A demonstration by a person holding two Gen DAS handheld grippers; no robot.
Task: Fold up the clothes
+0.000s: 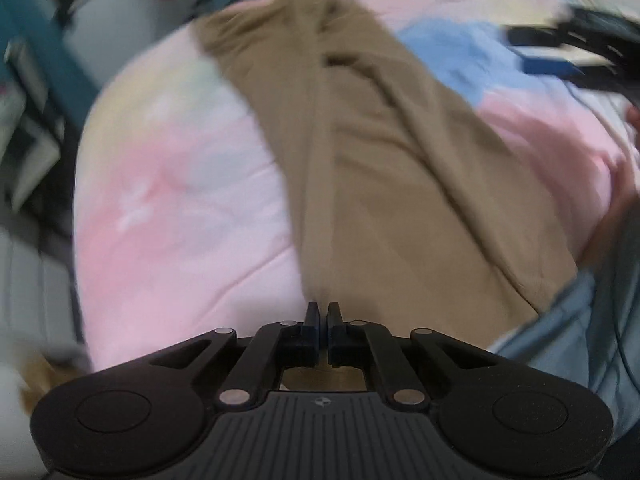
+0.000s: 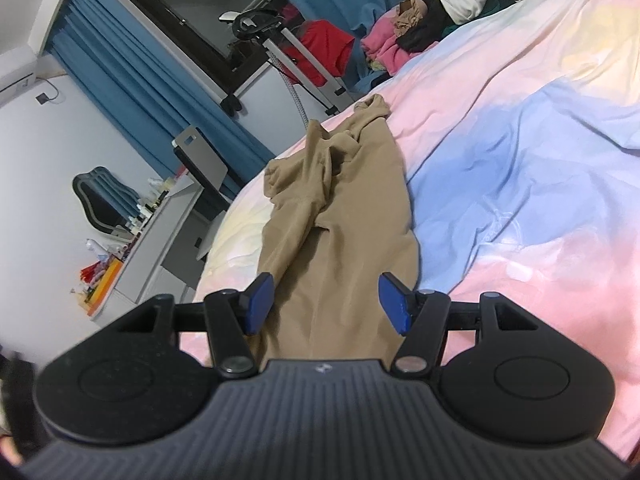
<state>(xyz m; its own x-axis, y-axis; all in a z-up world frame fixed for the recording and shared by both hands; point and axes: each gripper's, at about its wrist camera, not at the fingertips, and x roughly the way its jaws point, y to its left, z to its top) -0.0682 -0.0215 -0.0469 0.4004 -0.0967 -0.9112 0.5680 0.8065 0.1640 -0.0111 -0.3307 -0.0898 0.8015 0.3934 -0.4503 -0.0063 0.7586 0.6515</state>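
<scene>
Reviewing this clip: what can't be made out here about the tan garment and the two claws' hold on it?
- Left wrist view: motion blur; the left claw is shut, but whether it pinches the tan garment is unclear.
- Right wrist view: the garment's near end is hidden beneath the right claw, which is open.
- Right wrist view: clothes pile too small to sort.

Tan garment [image 2: 336, 224] lay stretched lengthwise on the bed [image 2: 520, 184], over a pink/blue/yellow cover. Thin, smooth fabric, one long crease down the middle. Far end bunched and wrinkled near the bed edge; near end flatter. Left wrist view blurred, same tan strip [image 1: 384, 184] running diagonally.
</scene>
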